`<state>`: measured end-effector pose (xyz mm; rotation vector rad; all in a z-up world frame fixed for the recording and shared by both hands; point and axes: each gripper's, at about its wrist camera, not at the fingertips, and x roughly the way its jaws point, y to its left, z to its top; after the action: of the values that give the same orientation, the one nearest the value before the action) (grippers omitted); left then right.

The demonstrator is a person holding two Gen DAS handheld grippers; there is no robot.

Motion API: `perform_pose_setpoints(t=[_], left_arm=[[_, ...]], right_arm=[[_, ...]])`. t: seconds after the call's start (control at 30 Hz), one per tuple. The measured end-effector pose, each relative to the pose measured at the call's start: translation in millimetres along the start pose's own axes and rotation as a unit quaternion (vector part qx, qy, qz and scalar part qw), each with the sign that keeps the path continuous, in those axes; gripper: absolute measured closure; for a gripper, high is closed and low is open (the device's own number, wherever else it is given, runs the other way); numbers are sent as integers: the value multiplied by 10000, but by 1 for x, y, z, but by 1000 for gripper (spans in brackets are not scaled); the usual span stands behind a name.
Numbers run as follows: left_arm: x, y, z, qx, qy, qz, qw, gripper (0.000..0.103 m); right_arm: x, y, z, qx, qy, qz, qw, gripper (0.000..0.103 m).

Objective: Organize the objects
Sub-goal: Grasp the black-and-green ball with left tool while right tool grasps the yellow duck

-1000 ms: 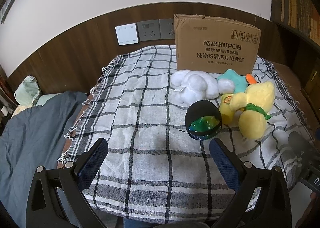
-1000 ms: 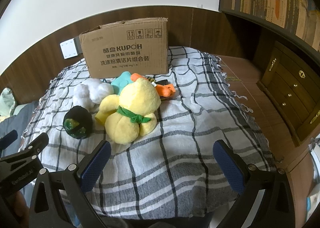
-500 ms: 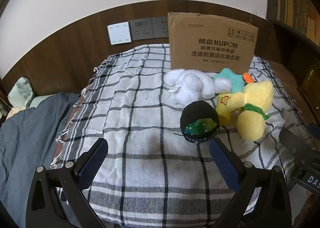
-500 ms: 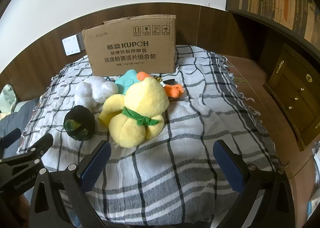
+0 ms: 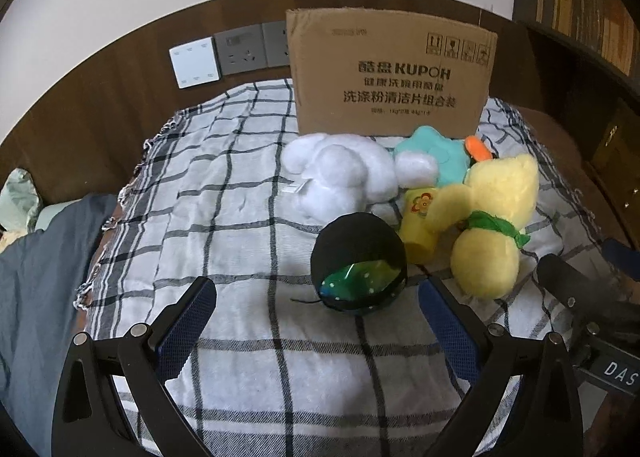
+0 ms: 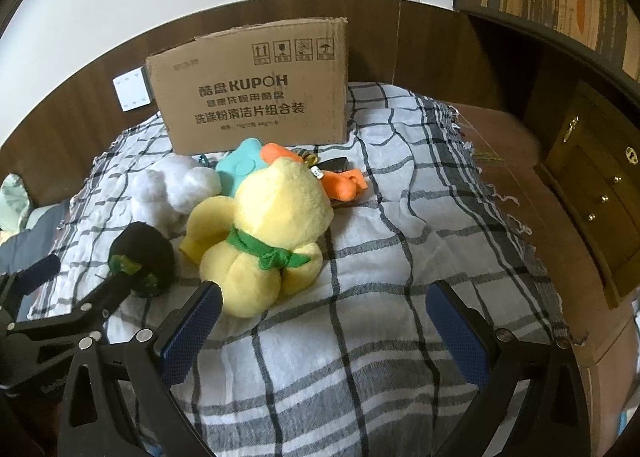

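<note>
Soft toys lie grouped on a checked cloth before a cardboard box (image 5: 392, 73) (image 6: 252, 89). Nearest is a black ball with a shiny green patch (image 5: 358, 263) (image 6: 146, 253). Beside it lies a yellow plush with a green scarf (image 5: 492, 225) (image 6: 268, 233), then a white plush (image 5: 340, 177) (image 6: 172, 189), a teal plush (image 5: 434, 151) (image 6: 240, 167) and an orange piece (image 6: 340, 183). My left gripper (image 5: 316, 329) is open, just short of the black ball. My right gripper (image 6: 324, 321) is open, its left finger close to the yellow plush.
The checked cloth (image 5: 224, 217) (image 6: 400, 257) covers a raised surface against a dark wood wall with switch plates (image 5: 196, 63). A dark blue blanket (image 5: 36, 277) lies to the left. A wooden drawer cabinet (image 6: 592, 193) stands to the right.
Both grippers have moved forward toward the toys, which now look larger and nearer. The jaws stay wide apart and no toy has shifted.
</note>
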<state>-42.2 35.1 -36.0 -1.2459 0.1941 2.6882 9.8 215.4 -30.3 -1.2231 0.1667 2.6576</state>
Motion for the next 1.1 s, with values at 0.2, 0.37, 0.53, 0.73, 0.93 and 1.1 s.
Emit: perform_pose_setpoints(t=[0.2,0.37,0.53,0.73,0.93,1.1], left_arm=[[14,-7,5,96,103,3,9999,0],[28,-12,7,220,217,-12,9995,1],[39,-15,7,304,334,-57,9990,18],[41,-15,6,331,390,-189,9985,41],[37,1,6,175,282,-69,9994,41],[33,17,8,29,205,10,9998,41]], right_arm=[[11,-2,4,0,58,15,10000,1],[19,-3,7,-3,123,7,9999,1],[23,-2,9,-30,140,70,9999,1],[25,6,13,-128,106,121,9998,1],[28,16,16,-210,103,177,9996,1],[33,27,19,-266,143,233,9993,1]])
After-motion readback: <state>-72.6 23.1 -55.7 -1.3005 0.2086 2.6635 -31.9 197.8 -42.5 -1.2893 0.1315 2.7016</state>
